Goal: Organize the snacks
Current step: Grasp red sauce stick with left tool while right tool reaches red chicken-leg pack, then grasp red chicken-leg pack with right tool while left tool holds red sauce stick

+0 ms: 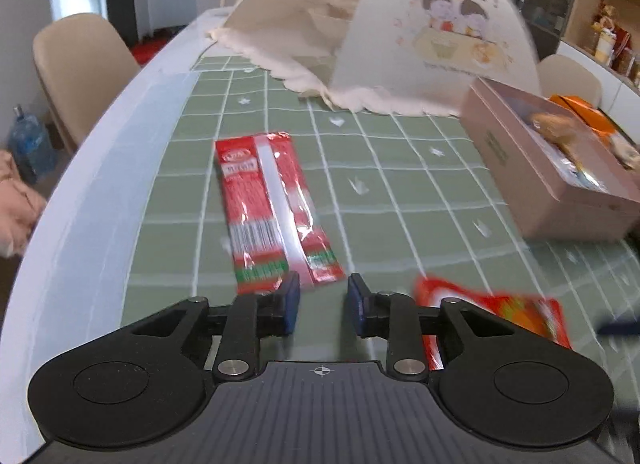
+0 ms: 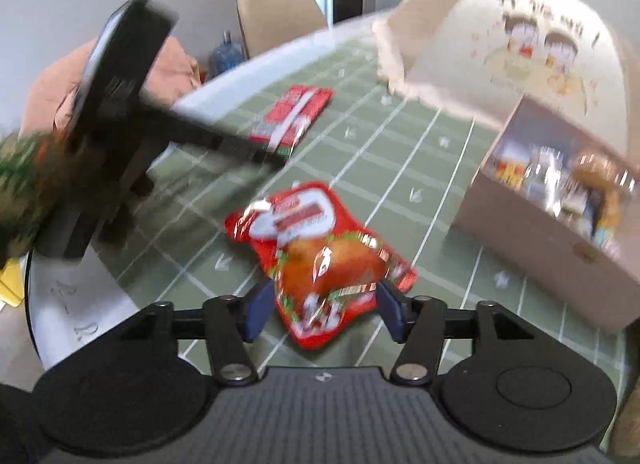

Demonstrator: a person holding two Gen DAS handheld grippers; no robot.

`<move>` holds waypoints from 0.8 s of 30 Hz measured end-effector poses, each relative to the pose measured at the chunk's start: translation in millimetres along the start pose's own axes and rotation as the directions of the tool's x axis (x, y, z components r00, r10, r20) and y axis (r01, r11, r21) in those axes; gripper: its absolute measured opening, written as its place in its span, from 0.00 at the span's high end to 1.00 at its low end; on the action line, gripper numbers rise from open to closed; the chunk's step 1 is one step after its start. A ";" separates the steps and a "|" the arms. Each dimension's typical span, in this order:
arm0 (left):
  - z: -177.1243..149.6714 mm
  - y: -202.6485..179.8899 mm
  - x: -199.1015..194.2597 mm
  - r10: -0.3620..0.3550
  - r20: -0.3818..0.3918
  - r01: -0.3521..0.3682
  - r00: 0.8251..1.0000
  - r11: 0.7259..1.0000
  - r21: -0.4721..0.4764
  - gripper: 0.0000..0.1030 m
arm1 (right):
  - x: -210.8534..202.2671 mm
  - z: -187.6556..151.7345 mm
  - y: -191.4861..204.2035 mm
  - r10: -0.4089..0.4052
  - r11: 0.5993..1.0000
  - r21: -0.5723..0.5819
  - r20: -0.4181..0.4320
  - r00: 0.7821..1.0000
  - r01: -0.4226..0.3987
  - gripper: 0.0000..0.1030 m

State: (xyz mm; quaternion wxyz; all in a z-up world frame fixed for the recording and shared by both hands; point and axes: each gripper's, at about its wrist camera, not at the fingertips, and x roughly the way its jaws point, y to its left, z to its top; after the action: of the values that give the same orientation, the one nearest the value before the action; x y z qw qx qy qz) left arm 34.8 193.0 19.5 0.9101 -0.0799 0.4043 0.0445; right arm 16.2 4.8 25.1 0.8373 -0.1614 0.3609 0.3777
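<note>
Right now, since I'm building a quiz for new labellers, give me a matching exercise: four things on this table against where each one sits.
Things:
1. long striped red packet
2. red chicken snack bag
3. pink box
4. dome food cover

Places:
A. between the jaws of the right claw
B. farthest back, printed with cartoon figures
C. just ahead of the left claw
D. on the right, open-topped

Pairs: 1-C, 2-A, 3-D, 4-B

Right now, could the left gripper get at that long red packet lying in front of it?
Probably yes. The long red packet lies flat just ahead of the left gripper, nothing between them, though its jaws look narrower than the packet.
</note>
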 end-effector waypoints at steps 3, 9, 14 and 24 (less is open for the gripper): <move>-15.9 -3.2 -15.1 -0.028 -0.013 0.027 1.000 0.999 -0.031 0.76 | 9.5 9.8 0.4 0.001 1.000 -0.017 0.048 0.999 -0.001 0.40; -19.2 18.3 -28.4 -0.057 -0.012 0.053 0.998 0.977 -0.209 0.76 | 63.6 41.3 -13.1 0.091 0.991 0.099 0.029 0.995 -0.094 0.38; 7.2 47.2 -30.2 0.046 0.089 -0.015 0.995 0.946 -0.325 0.75 | 89.4 47.8 -13.1 0.103 0.985 0.139 -0.007 0.995 -0.101 0.37; 58.0 76.0 27.3 0.113 0.105 -0.068 0.988 0.930 -0.362 0.75 | 32.7 -16.2 -24.4 -0.024 0.997 0.076 -0.055 0.998 0.028 0.37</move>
State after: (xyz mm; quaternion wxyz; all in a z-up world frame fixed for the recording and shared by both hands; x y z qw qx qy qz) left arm 84.3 278.6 29.1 0.9006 -0.2222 0.3356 0.1641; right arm 41.4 -3.2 -9.9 0.8377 -0.1439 0.3953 0.3482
